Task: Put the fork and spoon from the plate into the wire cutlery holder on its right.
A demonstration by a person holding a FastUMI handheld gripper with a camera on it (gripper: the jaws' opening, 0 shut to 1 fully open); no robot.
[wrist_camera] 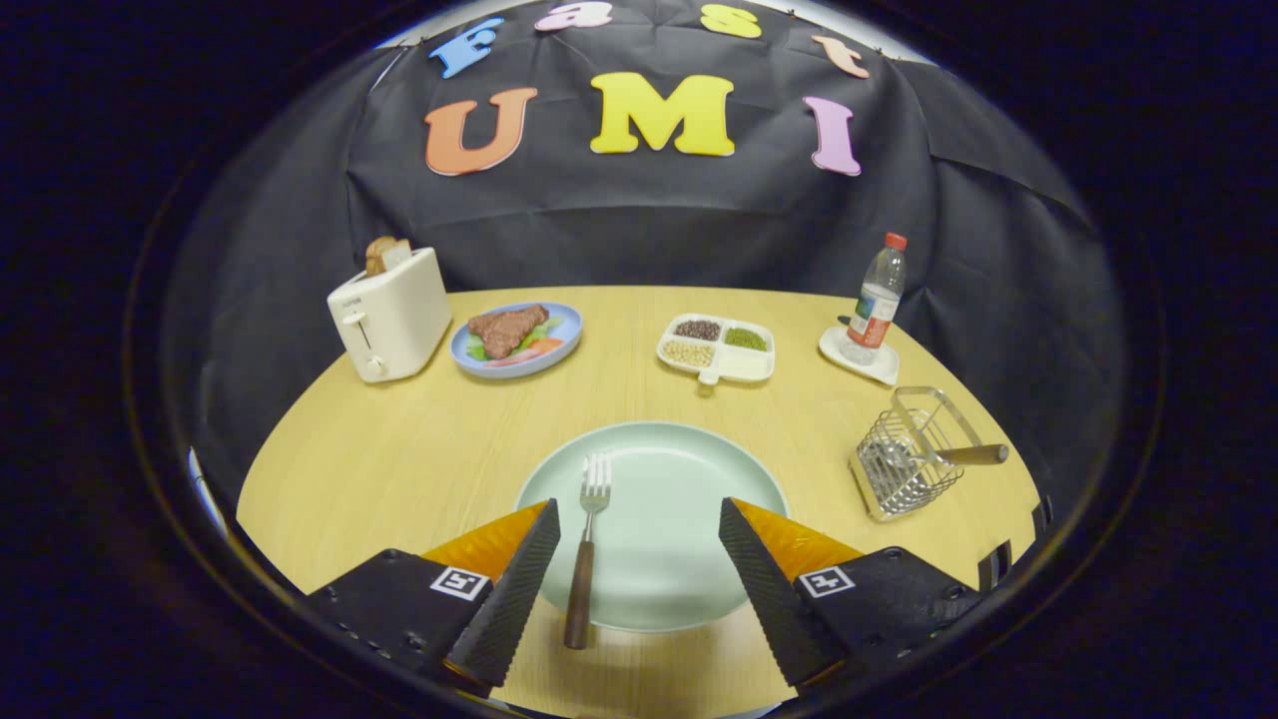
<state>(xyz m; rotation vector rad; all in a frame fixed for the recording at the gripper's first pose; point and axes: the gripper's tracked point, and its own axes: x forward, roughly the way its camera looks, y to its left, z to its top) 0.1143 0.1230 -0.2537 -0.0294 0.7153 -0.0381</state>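
On the counter (399, 449), the fork (587, 544) lay w/ tines on the plate (689, 499) and handle over its rim, easy to pinch. Gripper (639, 564) hovered wide apart, empty. Spoon (934, 456) sat already in the wire cutlery holder (904, 469) at right, handle sticking out.

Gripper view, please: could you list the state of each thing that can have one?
tool: open, fingers either side of the fork, touching nothing
fork: lying on the plate
spoon: already in the wire holder
bottle: upright, capped
toaster: toast sticking up
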